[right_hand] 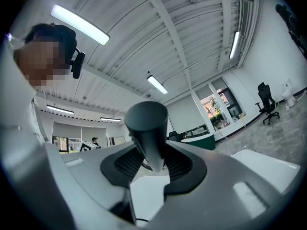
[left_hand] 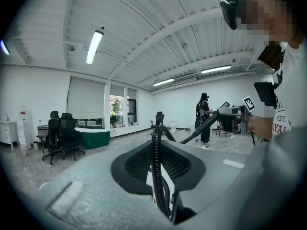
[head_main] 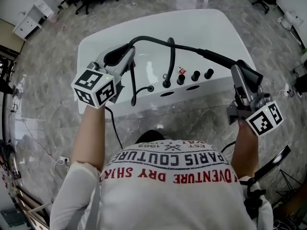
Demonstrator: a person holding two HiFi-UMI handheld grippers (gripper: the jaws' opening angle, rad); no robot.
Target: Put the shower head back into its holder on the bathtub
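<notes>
The black shower head (head_main: 247, 71) is a dark rod held above the right end of the white bathtub (head_main: 201, 28). My right gripper (head_main: 241, 80) is shut on its handle, and the right gripper view shows its round end (right_hand: 146, 123) sticking up between the pads. The black hose (head_main: 158, 40) arcs from the handle to the left, where my left gripper (head_main: 123, 57) is shut on it. In the left gripper view the ribbed hose (left_hand: 156, 166) runs up between the jaws and off to the right gripper (left_hand: 233, 117). From the left gripper the hose drops to the tub deck near a small ring fitting (head_main: 150, 88).
On the tub's near deck stand a curved black spout (head_main: 168, 66) and three black knobs (head_main: 195, 75). Marble floor surrounds the tub. Office chairs (left_hand: 60, 133) and a green tub (left_hand: 96, 138) stand to one side, and a person (left_hand: 204, 114) is far across the room.
</notes>
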